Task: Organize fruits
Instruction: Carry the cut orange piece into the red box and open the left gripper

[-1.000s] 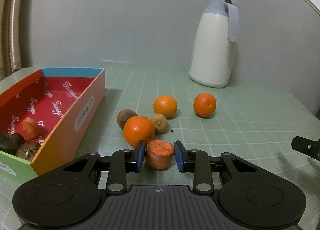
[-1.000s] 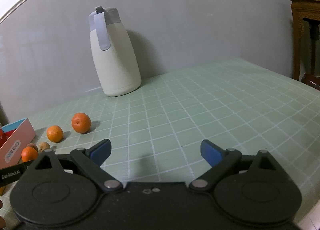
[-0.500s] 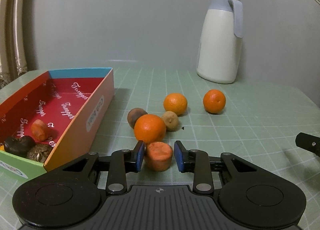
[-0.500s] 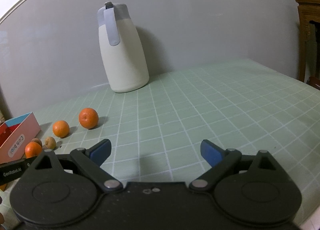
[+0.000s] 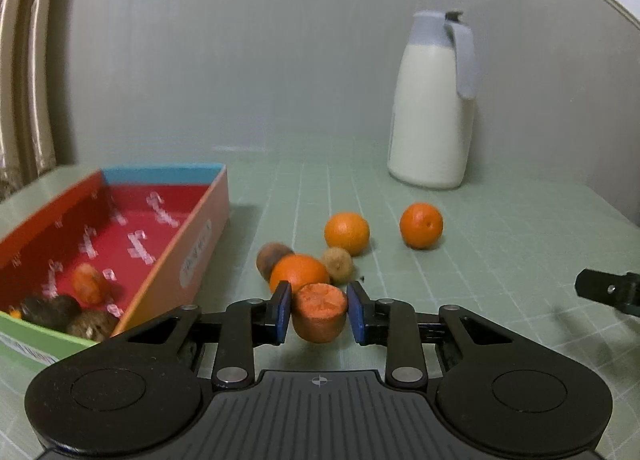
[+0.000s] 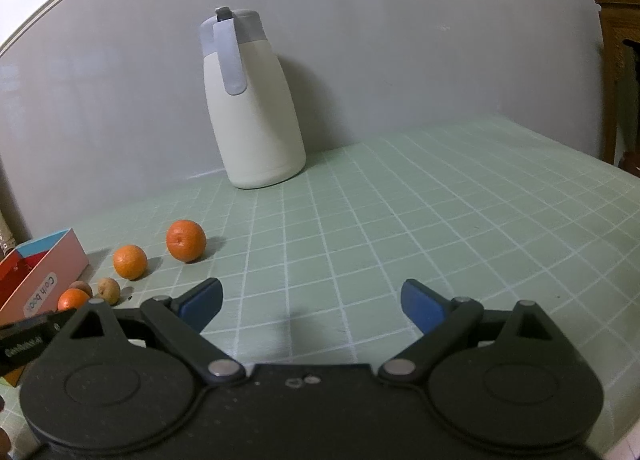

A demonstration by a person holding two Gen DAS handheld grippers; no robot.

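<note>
Clamped in the left gripper (image 5: pixel 320 312) – an orange-red chunk (image 5: pixel 319 316), cut face up, blue pads pressing both its sides, jaws narrow and just drawn in a touch tighter on it. Held right at the front of the loose pile; cannot tell whether lifted clear of the green checked table (image 5: pixel 500 260) or resting on it.

Judging the job partly done, more left than finished. Already in the red-lined box (image 5: pixel 208 216), off to the left: one similar orange-red piece (image 5: pixel 89 283) and two dark brown fruits (image 5: pixel 50 310) in the near corner, plus an orange sliver at the edge too small to name.

Counting what waits outside the box: three tangerines (image 5: pixel 350 233), one dark brown round fruit (image 5: pixel 272 260), one small tan fruit (image 5: pixel 338 265), all near each other – and the chunk in the grip makes six to go.

Over to the right gripper (image 6: pixel 312 306): jaws spread wide, nothing between them, poised over bare table well apart from the fruit.

One white jug (image 6: pixel 256 116) with a grey lid at the back wall, no part of the sorting by the look of it.
</note>
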